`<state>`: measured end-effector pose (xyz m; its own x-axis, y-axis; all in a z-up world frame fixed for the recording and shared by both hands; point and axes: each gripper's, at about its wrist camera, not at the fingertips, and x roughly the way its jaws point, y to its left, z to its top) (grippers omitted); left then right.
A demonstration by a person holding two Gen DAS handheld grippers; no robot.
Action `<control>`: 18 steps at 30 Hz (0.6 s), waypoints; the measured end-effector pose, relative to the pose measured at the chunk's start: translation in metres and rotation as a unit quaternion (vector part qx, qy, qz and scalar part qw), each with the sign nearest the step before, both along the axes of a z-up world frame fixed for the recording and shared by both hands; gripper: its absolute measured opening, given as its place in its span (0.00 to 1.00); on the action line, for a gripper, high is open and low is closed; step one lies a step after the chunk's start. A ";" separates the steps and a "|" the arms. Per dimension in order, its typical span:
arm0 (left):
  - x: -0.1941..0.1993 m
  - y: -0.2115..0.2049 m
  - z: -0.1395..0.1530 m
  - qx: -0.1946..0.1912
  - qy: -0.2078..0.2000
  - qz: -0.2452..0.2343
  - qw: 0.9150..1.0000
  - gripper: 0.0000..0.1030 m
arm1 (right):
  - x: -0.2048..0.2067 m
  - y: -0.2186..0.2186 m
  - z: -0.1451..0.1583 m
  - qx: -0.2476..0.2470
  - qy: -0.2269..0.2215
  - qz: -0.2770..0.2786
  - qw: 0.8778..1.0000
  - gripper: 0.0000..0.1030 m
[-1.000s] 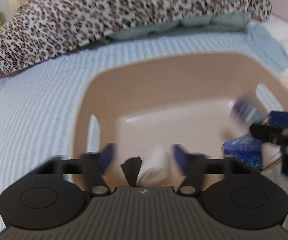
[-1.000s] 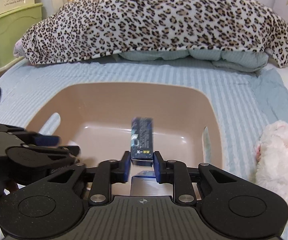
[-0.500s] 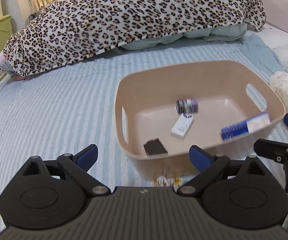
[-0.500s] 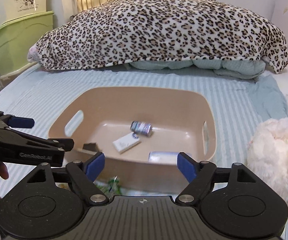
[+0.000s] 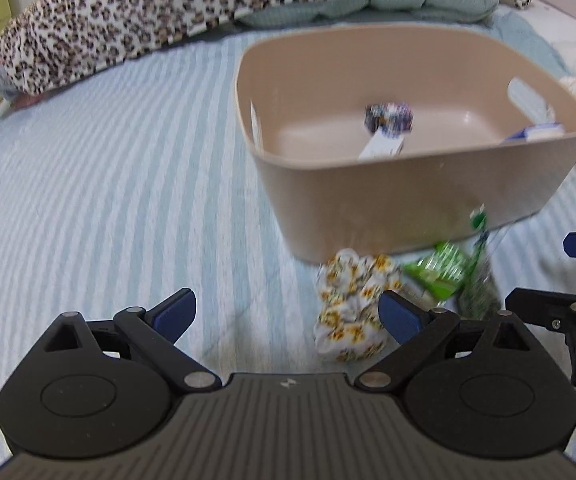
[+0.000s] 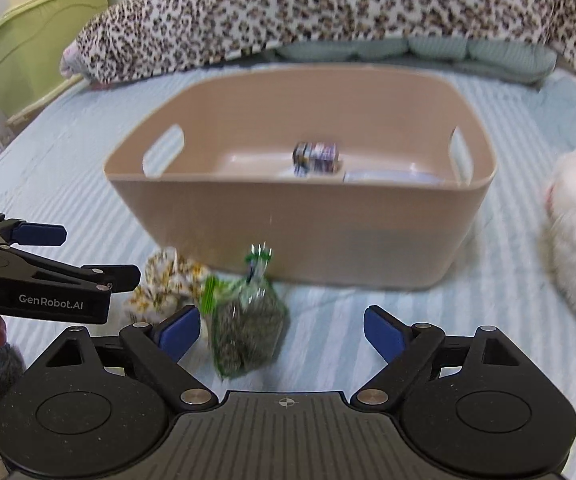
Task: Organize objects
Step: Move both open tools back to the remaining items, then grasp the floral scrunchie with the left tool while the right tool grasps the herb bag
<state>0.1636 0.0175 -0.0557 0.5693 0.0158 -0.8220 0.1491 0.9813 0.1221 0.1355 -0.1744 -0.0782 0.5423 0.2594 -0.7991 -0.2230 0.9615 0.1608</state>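
Both the left tool (image 5: 287,312) and right tool (image 6: 281,328) gape wide and empty near the floral scrunchie (image 5: 352,312) and green packet (image 6: 247,320) before the beige basket (image 6: 308,216).

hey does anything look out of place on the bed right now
Yes. A floral scrunchie and a green snack bag lie on the striped bedspread in front of the tan bin, not inside it with the other items. Both grippers are open.

A tan basket (image 6: 300,216) sits on pale blue striped bedding (image 5: 107,168); the far blanket (image 6: 328,12) is leopard-spotted, the near scrunchie (image 5: 352,312) white with yellow flowers, the packet (image 6: 247,324) green.
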 end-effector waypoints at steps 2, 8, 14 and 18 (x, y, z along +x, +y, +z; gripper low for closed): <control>0.002 0.002 -0.010 -0.002 0.011 0.000 1.000 0.95 | 0.003 0.002 -0.010 0.003 0.017 0.006 1.000 0.88; 0.007 0.005 -0.033 -0.008 0.029 -0.005 1.000 0.95 | 0.008 0.011 -0.029 0.007 0.037 0.018 0.999 0.88; 0.007 0.003 -0.041 -0.030 0.026 -0.011 0.999 0.86 | 0.015 0.017 -0.036 0.015 0.037 0.020 0.999 0.86; 0.005 0.005 -0.043 -0.059 0.037 -0.019 0.997 0.69 | 0.017 0.018 -0.037 0.024 0.040 0.022 0.999 0.72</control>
